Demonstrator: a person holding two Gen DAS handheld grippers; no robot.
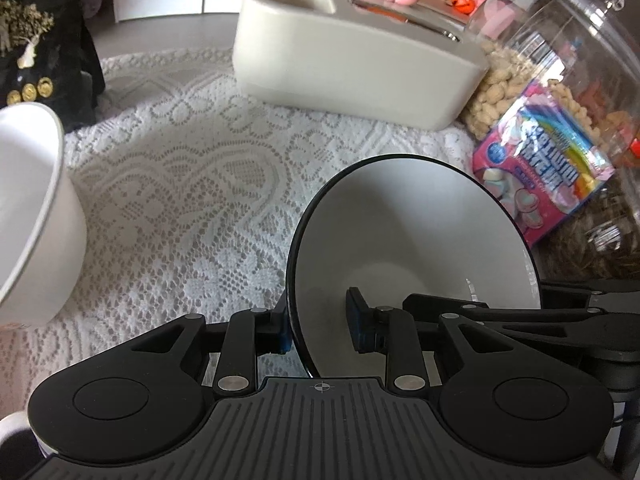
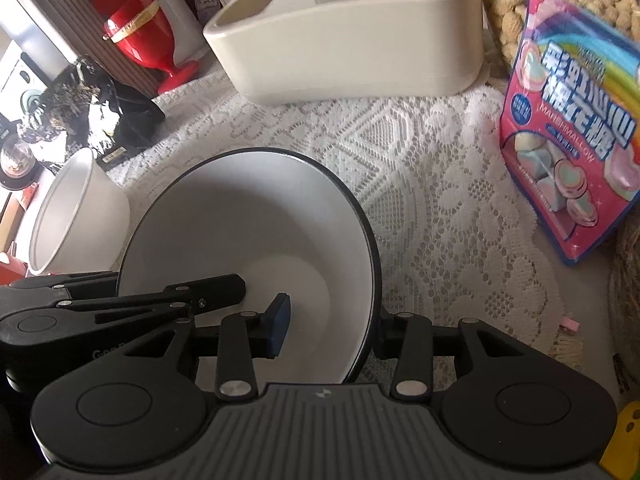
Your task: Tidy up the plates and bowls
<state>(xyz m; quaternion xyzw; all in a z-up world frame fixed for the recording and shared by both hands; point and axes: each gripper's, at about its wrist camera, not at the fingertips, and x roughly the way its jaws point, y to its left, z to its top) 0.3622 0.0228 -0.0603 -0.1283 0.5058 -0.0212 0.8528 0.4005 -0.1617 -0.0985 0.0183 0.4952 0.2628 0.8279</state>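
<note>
Bowl: black-rimmed bowl (image 1: 412, 216), white inside, sits right at the tips of both claws, so it's caught between the two of them.
Left claw: left gripper (image 1: 320, 328) straddles the near-left part of the rim. One finger is against the black outside wall and the other is down inside the bowl.
Left claw state: narrow-ish but not clamped. The inner blue pad (image 1: 360, 320) stands clear of the wall, so nothing's pinched as far as I can see.
Right claw: right gripper (image 2: 332, 324) does the same thing on the opposite side of the rim, one finger inside and one tucked behind the outer wall.
Right claw state: also loose. There's a visible gap between its inner pad (image 2: 280, 320) and the wall, so it's around the rim without squeezing it.
Lifted or not: honestly can't tell whether the bowl is resting on the lace cloth (image 1: 200, 200) or is a bit off it.
Other dish: plain white bowl (image 1: 32, 208) sits off to the left of the left claw, well apart from the black-rimmed one.
Ahead of the claws: big cream box (image 1: 340, 64) stands farther out on the cloth.
Right of the claws: pink marshmallow bag (image 2: 572, 120) leans there, with a clear jar (image 1: 580, 60) of snacks behind it.
Far left: red goblet (image 2: 136, 32) stands way off beyond the cloth's edge.
</note>
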